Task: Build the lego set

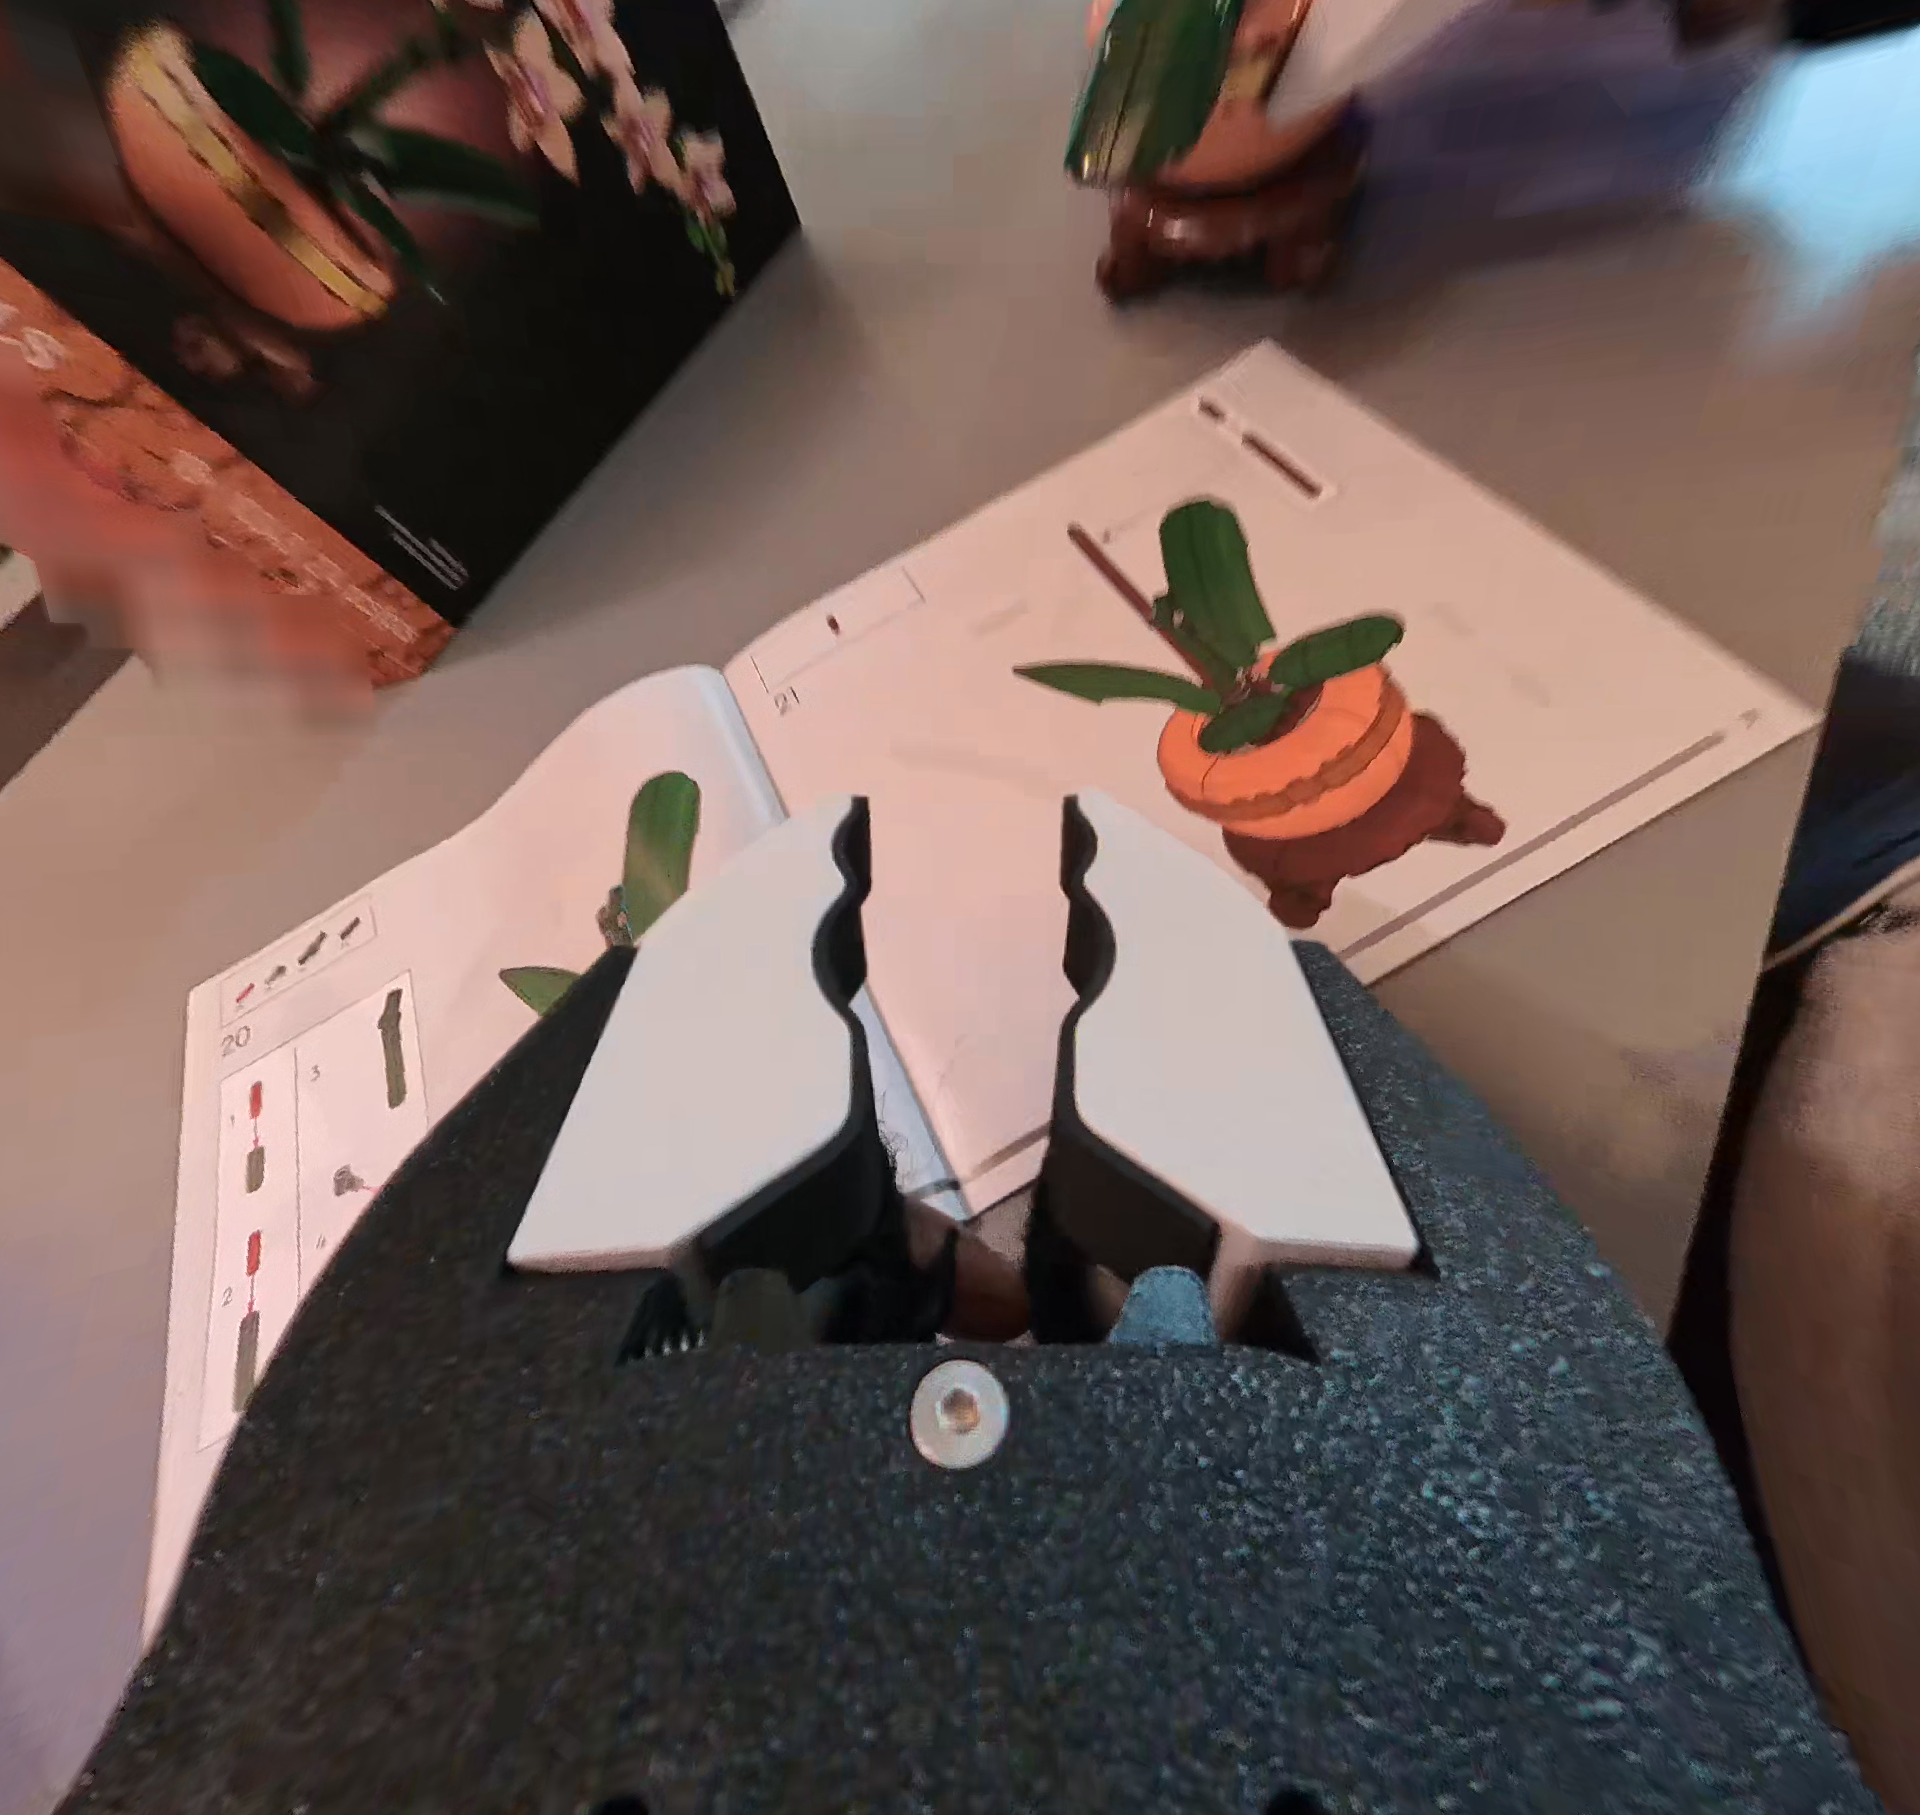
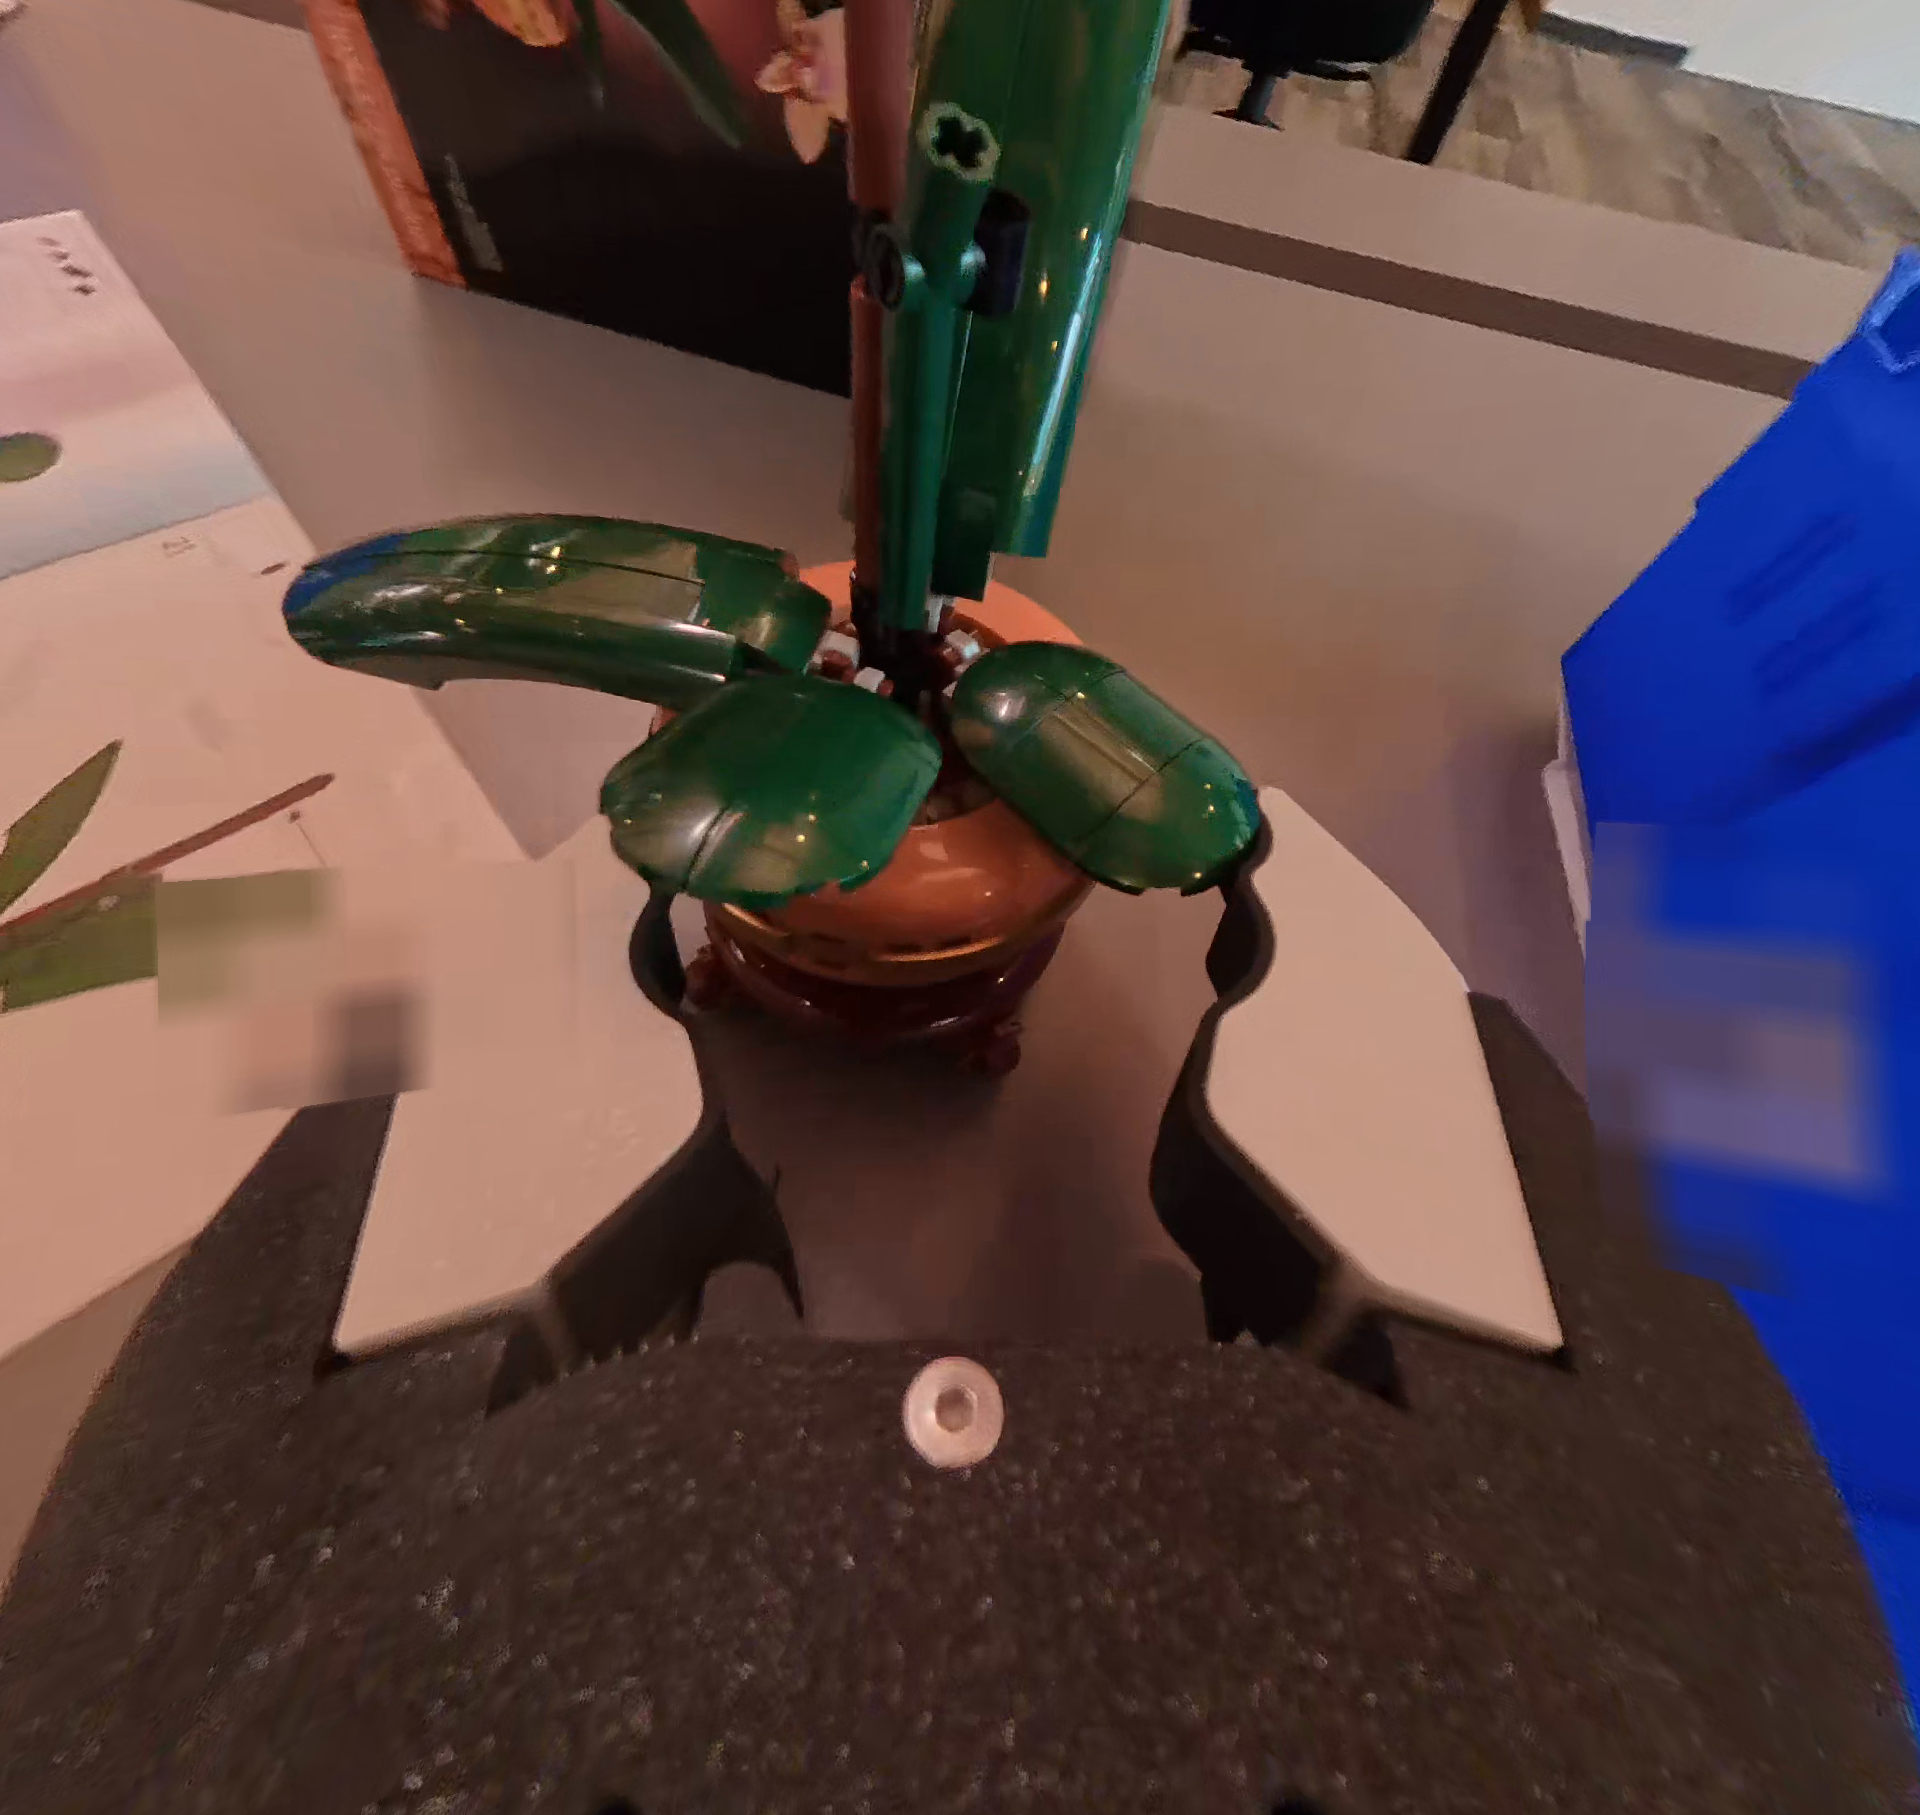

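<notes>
Fingers of the right gripper (image 2: 951,892) spread wide around the lego plant model (image 2: 894,830), one either side of its orange pot at frame centre, probably to steady it. Whether the pads actually touch the pot is hard to tell, as the leaves cover the tips. Model stands upright on the tabletop (image 2: 1351,539), dark stand below, tall green leaf and brown stem rising out the top of frame.

Left gripper (image 1: 961,820) hangs parted and empty over the open instruction booklet (image 1: 1403,622), lower centre, likely held there so the page can be read. Only the left wrist view shows the booklet's plant diagram, with the model itself blurred at upper right (image 1: 1216,155). The set box (image 1: 364,207) stands upper left. Only the right wrist view shows stem joint detail and a blue container (image 2: 1766,674) at the right edge.
</notes>
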Demonstrator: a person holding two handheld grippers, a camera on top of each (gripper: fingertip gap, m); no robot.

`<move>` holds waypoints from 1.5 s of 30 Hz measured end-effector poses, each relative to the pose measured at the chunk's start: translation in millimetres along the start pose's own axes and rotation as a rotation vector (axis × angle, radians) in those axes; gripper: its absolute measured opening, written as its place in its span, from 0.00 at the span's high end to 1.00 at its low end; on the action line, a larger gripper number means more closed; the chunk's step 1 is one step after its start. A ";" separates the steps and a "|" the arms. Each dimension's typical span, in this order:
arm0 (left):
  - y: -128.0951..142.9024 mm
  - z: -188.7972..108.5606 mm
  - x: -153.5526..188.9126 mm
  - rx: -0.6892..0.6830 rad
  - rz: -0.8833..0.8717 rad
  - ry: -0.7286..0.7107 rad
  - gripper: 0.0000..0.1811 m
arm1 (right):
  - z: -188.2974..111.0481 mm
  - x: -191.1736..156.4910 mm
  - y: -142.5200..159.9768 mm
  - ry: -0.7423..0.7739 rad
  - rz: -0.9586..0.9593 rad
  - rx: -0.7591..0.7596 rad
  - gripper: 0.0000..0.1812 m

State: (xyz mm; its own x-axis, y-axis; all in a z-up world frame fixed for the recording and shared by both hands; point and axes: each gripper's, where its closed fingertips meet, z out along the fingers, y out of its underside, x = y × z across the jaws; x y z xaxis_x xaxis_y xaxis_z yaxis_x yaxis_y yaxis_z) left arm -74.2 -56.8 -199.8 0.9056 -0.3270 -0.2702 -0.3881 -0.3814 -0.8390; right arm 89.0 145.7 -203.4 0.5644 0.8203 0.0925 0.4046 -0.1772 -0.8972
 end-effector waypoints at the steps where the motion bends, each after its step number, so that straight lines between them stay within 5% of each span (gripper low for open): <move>1: -3.9 -3.4 -1.8 0.040 -0.013 -0.005 0.82 | 2.9 5.4 -0.9 0.030 0.011 0.006 0.45; 4: -7.7 -8.4 -5.1 0.093 -0.044 -0.011 0.83 | 12.6 15.6 -5.0 -0.001 -0.016 0.013 0.46; 12: -19.0 -16.8 7.1 0.184 0.032 0.011 0.84 | 35.4 21.4 -8.1 -0.427 -0.052 0.038 0.59; 18: -17.6 -8.6 9.6 0.178 0.040 0.025 0.83 | 46.3 30.9 -14.5 -0.405 -0.104 0.021 0.59; 24: -2.1 -4.1 -9.2 0.089 0.085 -0.025 0.83 | 20.8 42.0 2.5 -0.169 -0.074 -0.079 0.64; 26: 8.3 -0.9 -11.4 0.029 0.120 0.001 0.83 | 5.7 27.5 7.6 -0.156 -0.092 -0.081 0.81; 29: 29.5 8.6 -9.1 -0.096 0.095 0.063 0.88 | -19.0 -29.1 10.1 -0.344 -0.206 -0.045 0.93; 33: 43.8 20.9 20.8 -0.185 -0.016 0.168 0.96 | -38.6 -84.8 31.4 -0.474 -0.343 -0.127 0.92; 37: 39.8 26.7 28.3 -0.238 -0.094 -0.006 1.00 | -63.3 -139.2 48.1 -0.677 -0.401 -0.172 0.81; 45: -4.3 41.0 79.6 -0.157 0.098 0.045 0.92 | -91.4 -164.9 63.6 -0.776 -0.587 -0.117 0.81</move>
State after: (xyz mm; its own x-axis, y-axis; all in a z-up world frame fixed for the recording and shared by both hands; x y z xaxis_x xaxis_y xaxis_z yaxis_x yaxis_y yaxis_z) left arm 6.5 -45.7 -237.1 0.8551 -0.4058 -0.3226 -0.4989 -0.4749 -0.7250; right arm 87.4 -50.5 -236.2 -0.3623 0.9176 0.1634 0.5621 0.3549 -0.7471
